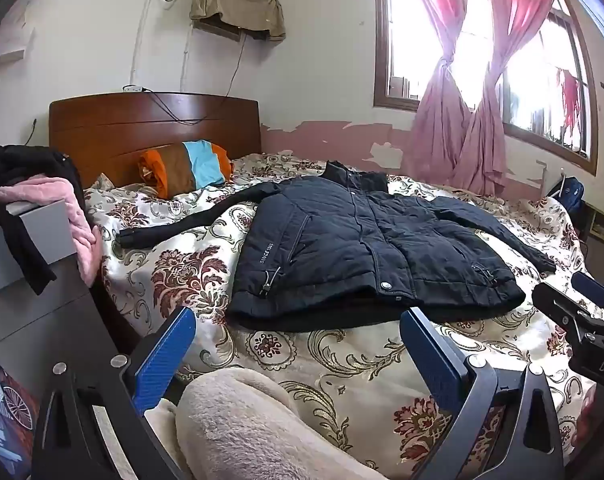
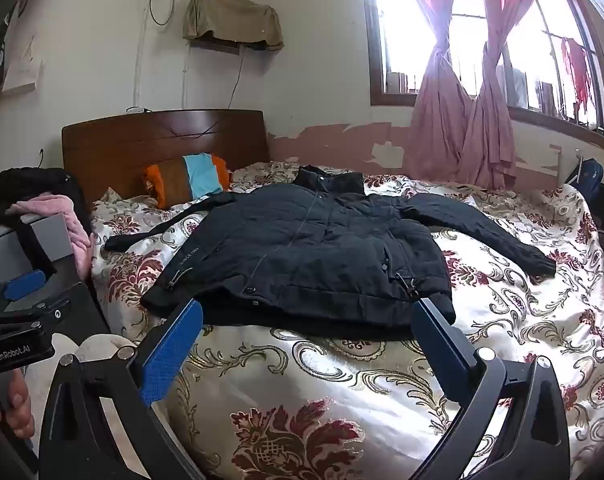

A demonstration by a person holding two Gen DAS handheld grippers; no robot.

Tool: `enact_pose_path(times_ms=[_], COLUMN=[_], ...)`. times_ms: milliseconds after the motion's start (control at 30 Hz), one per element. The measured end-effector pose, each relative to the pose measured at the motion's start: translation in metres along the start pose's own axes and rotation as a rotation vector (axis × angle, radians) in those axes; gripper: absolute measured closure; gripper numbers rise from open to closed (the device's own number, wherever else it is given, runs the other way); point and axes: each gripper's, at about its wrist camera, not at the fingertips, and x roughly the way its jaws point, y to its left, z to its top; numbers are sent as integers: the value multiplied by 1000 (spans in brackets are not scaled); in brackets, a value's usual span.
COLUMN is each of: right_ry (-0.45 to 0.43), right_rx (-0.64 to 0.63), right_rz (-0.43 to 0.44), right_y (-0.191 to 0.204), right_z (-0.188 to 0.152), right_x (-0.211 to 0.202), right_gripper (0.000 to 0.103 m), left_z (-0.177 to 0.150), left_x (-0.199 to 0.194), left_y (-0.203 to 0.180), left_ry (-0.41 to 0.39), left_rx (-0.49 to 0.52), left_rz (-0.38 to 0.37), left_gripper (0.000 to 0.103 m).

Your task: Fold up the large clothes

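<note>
Dark navy padded jacket [image 1: 366, 248] is lying spread flat on the floral satin bedspread [image 1: 342, 364]; left gripper [image 1: 297, 340] and right gripper [image 2: 308, 332] are both hovering, claws spread wide, pinching nothing.

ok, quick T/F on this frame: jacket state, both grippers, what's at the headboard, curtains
1. The dark jacket lies spread on the bed with both sleeves out. True.
2. The left gripper is clamped on the jacket hem. False: its jaws stand wide apart, short of the hem, holding nothing.
3. The right gripper is open and empty. True.
4. A striped pillow sits by the headboard. True.
5. The pink curtains are drawn shut across the window. False: they are tied back, with daylight showing.
</note>
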Motion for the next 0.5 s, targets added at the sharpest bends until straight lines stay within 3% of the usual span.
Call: enact_pose_path(times_ms=[500], right_ry=[8], right_rx=[5], right_rz=[3], right_y=[-1], right_z=[-2], right_x=[0], right_gripper=[1], left_z=[-4], left_x=[4], left_y=[2], left_ry=[9], left_rx=[-5], left_rz=[0], left_gripper=[0])
